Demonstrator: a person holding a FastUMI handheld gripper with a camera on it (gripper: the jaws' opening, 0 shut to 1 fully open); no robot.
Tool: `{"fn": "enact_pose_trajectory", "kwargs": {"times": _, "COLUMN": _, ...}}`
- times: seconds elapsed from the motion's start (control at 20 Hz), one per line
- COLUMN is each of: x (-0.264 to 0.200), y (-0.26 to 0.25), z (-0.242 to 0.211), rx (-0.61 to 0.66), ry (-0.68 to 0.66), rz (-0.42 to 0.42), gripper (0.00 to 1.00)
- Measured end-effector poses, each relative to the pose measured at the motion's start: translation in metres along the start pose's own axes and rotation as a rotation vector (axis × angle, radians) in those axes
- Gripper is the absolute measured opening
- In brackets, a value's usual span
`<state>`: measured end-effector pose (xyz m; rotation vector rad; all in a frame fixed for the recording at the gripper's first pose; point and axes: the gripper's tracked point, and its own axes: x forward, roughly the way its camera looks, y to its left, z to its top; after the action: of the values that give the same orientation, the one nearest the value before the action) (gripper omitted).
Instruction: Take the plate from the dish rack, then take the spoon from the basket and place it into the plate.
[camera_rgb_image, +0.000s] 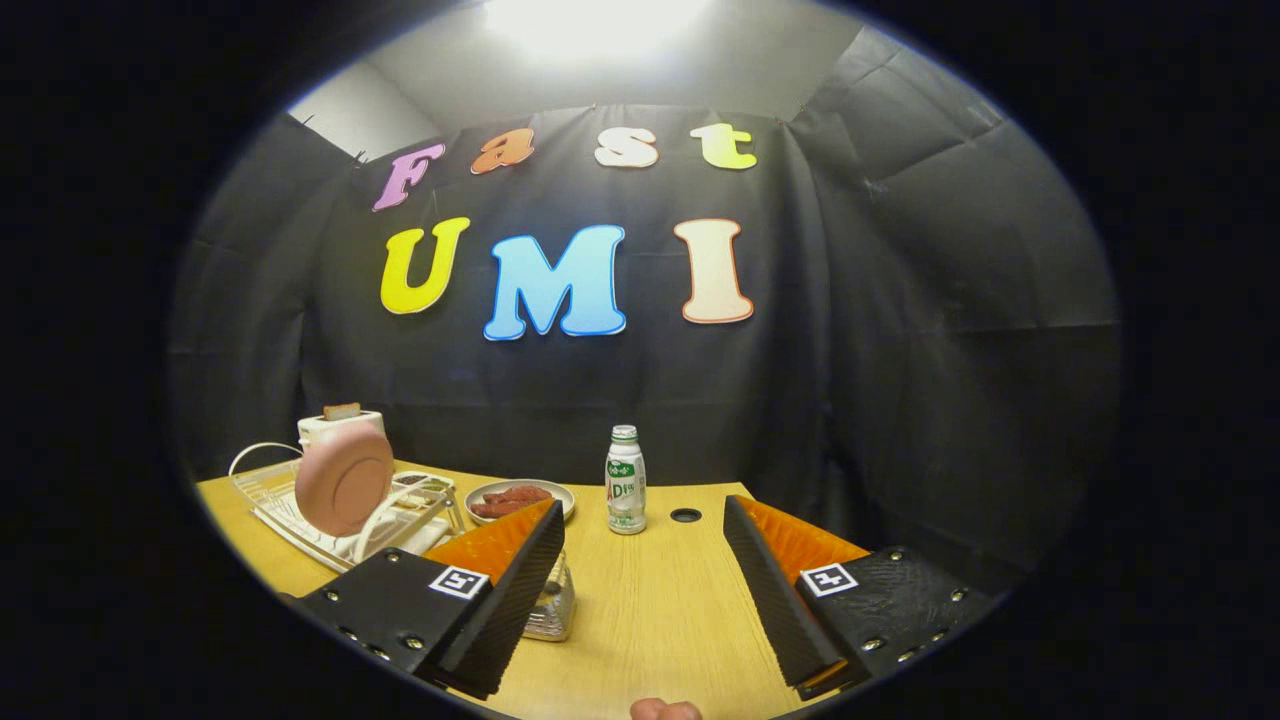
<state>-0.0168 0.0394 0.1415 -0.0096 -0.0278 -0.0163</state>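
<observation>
A pink plate (343, 480) stands upright on its edge in a white wire dish rack (268, 492), on the wooden table beyond and to the left of my left finger. My gripper (642, 508) is open, with a wide gap and nothing between its fingers. A small shiny container (552, 604), perhaps the basket, sits just behind the left finger (500, 590), which hides part of it. I cannot make out a spoon in it.
A white toaster (338, 424) with a slice of bread stands behind the rack. A shallow dish of red food (520, 497) lies beyond the left finger. A small drink bottle (626, 480) stands ahead between the fingers, beside a cable hole (686, 515). A person's fingertip (665, 710) shows below.
</observation>
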Motion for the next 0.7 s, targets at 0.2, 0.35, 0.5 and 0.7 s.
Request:
{"fn": "enact_pose_trajectory", "kwargs": {"times": 0.2, "x": -0.005, "y": 0.034, "z": 0.037, "rx": 0.014, "ry": -0.017, "rz": 0.003, "gripper": 0.98}}
{"fn": "enact_pose_trajectory", "kwargs": {"times": 0.35, "x": 0.000, "y": 0.062, "z": 0.062, "rx": 0.020, "ry": -0.025, "rz": 0.018, "gripper": 0.98}}
{"fn": "enact_pose_trajectory", "kwargs": {"times": 0.5, "x": 0.008, "y": 0.090, "z": 0.084, "rx": 0.005, "ry": -0.047, "rz": 0.030, "gripper": 0.97}}
{"fn": "enact_pose_trajectory", "kwargs": {"times": 0.7, "x": 0.013, "y": 0.131, "z": 0.099, "rx": -0.005, "ry": -0.030, "rz": 0.023, "gripper": 0.98}}
